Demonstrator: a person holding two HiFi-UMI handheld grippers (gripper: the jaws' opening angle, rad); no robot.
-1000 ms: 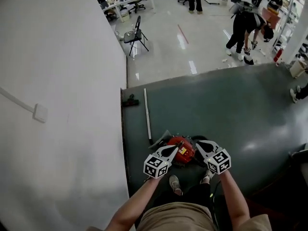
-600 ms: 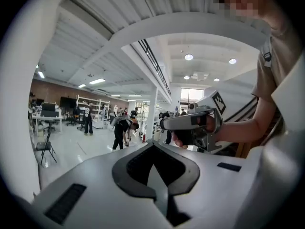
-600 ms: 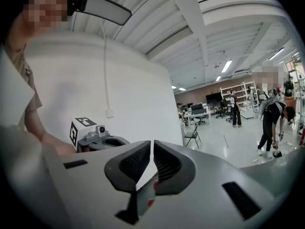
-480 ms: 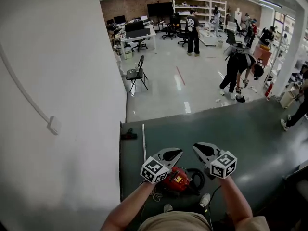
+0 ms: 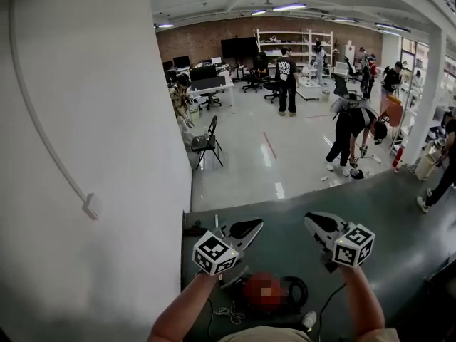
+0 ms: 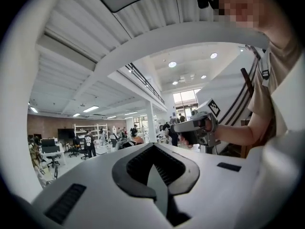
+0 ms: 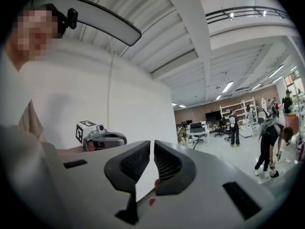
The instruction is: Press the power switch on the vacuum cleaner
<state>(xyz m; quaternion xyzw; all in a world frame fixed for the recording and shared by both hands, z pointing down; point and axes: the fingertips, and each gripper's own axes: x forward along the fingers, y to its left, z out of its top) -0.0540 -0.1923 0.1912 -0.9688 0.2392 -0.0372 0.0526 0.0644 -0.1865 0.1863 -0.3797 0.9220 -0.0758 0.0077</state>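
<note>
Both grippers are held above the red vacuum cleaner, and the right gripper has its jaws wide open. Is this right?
No: the right gripper has its jaws together, nothing between them, as the right gripper view shows. It and the left gripper are held above the red vacuum cleaner.

No legible text or numbers

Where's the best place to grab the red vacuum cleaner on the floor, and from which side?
Probably the top of the vacuum cleaner, coming straight down: it sits low on the mat, under the left gripper and right gripper, with the black hose coiled on the right gripper's side. No handle can be made out; that spot is blurred.
</note>
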